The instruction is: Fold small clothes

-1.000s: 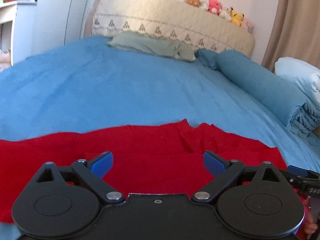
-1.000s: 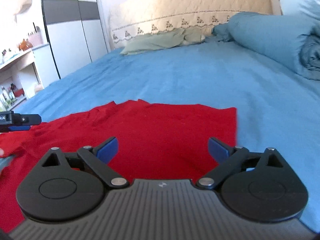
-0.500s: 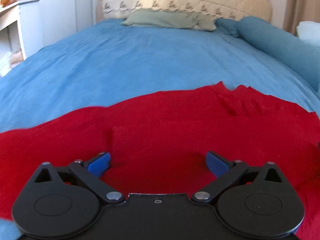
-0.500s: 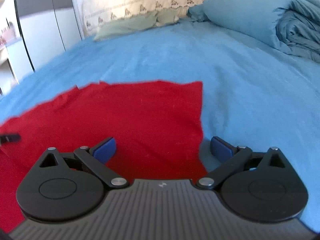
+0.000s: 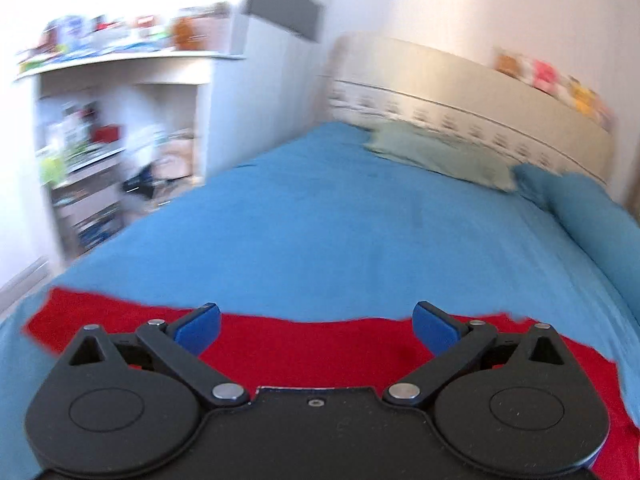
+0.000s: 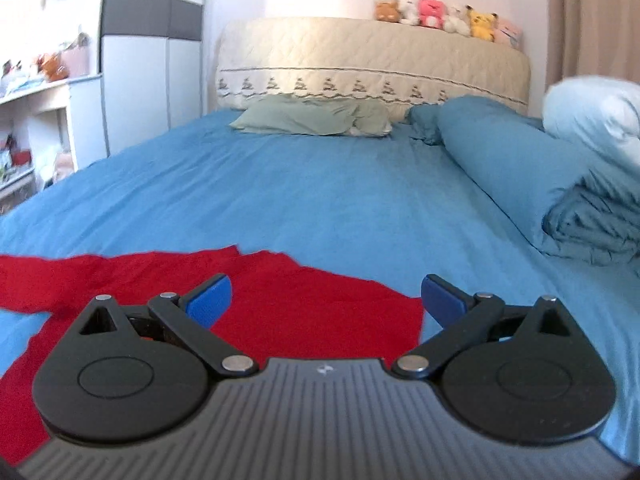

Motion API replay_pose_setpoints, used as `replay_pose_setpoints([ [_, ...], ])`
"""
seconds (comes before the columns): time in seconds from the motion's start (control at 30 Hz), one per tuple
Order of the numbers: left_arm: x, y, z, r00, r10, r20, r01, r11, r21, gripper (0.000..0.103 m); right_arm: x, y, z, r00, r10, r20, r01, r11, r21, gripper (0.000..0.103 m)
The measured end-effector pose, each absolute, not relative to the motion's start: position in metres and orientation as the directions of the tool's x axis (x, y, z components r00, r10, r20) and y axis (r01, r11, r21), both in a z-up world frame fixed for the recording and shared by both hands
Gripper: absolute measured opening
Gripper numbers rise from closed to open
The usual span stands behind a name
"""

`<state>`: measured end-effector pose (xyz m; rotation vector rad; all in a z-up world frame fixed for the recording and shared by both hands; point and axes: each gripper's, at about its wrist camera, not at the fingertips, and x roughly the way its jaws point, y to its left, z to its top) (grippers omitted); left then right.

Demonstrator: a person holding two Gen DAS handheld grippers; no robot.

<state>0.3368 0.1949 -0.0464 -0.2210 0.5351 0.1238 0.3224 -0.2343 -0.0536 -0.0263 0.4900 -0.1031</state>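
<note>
Red garment [image 6: 312, 304] spread flat on bed [image 6: 320, 200], unfolded; both fingers spread, gripping nothing; folding entirely outstanding.

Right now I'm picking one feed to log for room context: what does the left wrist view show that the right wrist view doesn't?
Only the left wrist view, which is motion-blurred, shows the tall shelf unit with cluttered lower shelves.

Only the right wrist view shows the pale pillow, the folded end of the rolled blue duvet and the curtain.

Both show the red garment flat on the blue bedsheet, the green pillow, the headboard, and an open gripper, left and right.
</note>
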Motion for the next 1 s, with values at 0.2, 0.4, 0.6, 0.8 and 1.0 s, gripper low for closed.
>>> replay_pose_setpoints([
  [0.2, 0.317, 0.279, -0.078, 0.846, 0.072, -0.528, -0.302, 0.882, -0.362, 0.103, 0.322, -0.178, -0.062, 0.853, -0.029, -0.520, 0.035, 0.999, 0.002, 0.103],
  [0.4, 0.318, 0.328, -0.115, 0.832, 0.076, -0.550, -0.371, 0.813, -0.449, 0.102, 0.329, -0.120, -0.084, 0.827, 0.058, -0.559, -0.037, 0.998, 0.049, 0.103],
  [0.6, 0.318, 0.372, -0.155, 0.811, 0.084, -0.579, -0.440, 0.740, -0.509, 0.090, 0.345, -0.070, -0.112, 0.802, 0.116, -0.586, -0.095, 0.993, 0.066, 0.103],
  [0.8, 0.330, 0.393, -0.165, 0.821, 0.092, -0.564, -0.425, 0.758, -0.495, 0.069, 0.358, -0.034, -0.136, 0.790, 0.146, -0.595, -0.127, 0.989, 0.073, 0.103],
  [1.0, 0.344, 0.411, -0.170, 0.802, 0.144, -0.579, -0.480, 0.733, -0.482, 0.016, 0.364, -0.016, -0.149, 0.783, 0.169, -0.598, -0.153, 0.985, 0.078, 0.103],
])
